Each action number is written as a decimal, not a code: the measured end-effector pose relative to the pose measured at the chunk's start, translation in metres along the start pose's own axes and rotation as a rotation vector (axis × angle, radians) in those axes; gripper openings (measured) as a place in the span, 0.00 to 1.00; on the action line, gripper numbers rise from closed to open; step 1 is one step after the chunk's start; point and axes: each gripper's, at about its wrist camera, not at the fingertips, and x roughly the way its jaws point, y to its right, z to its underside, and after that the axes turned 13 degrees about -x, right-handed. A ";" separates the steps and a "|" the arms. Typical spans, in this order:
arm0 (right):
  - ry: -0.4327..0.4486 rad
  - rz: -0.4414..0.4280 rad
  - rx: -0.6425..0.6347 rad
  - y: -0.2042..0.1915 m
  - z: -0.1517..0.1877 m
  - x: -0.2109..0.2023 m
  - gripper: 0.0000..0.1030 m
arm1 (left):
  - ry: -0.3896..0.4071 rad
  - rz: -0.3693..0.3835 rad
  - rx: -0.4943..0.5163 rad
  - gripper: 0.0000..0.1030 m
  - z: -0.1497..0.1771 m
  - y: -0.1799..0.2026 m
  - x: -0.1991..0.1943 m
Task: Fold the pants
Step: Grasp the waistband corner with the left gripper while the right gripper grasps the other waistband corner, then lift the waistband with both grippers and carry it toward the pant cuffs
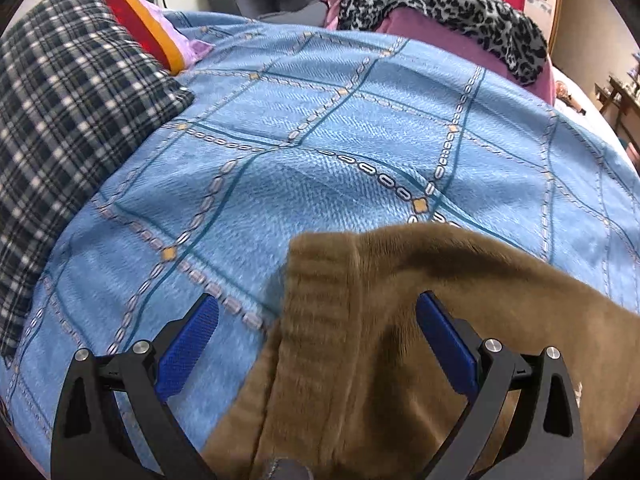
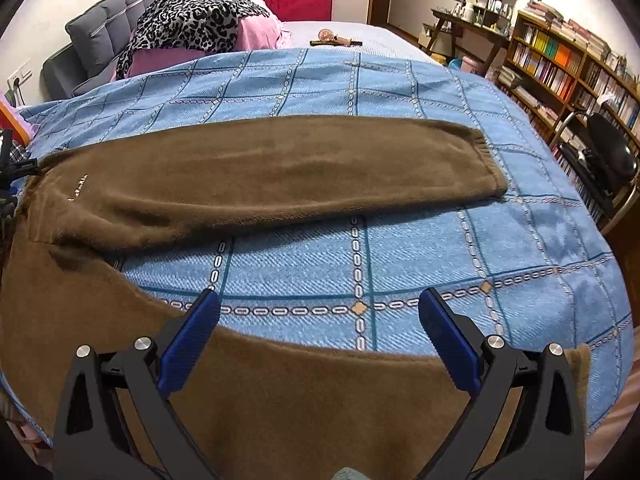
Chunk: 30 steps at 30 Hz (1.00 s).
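Brown fleece pants (image 2: pixel 256 176) lie spread on a blue patterned bedspread (image 2: pixel 400 252), legs apart in a V. The far leg stretches to the right; the near leg (image 2: pixel 300 392) runs along the bed's front edge under my right gripper (image 2: pixel 319 320), which is open and empty just above it. In the left wrist view the ribbed waistband (image 1: pixel 320 304) of the pants lies between the fingers of my left gripper (image 1: pixel 317 322), which is open. The left gripper (image 2: pixel 12 184) also shows at the far left of the right wrist view, by the waistband.
A plaid pillow (image 1: pixel 72 120) lies at the left of the bed. A leopard-print cloth (image 2: pixel 192 20) on pink bedding sits at the headboard. Bookshelves (image 2: pixel 560 64) and a black chair (image 2: pixel 608 160) stand to the right of the bed.
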 end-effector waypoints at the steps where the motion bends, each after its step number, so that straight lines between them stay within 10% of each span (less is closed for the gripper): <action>1: -0.002 -0.005 0.002 -0.001 -0.002 0.003 0.97 | -0.007 -0.012 0.004 0.95 -0.003 0.002 0.007; 14: -0.025 -0.019 0.029 -0.001 -0.017 0.028 0.96 | -0.090 0.019 -0.078 0.94 -0.023 0.005 0.040; 21: -0.004 -0.031 0.033 0.001 -0.022 0.030 0.85 | -0.095 0.149 -0.029 0.41 -0.020 0.010 0.020; 30: 0.008 -0.016 0.119 0.042 -0.028 0.046 0.84 | 0.006 0.230 0.035 0.37 -0.008 0.007 -0.040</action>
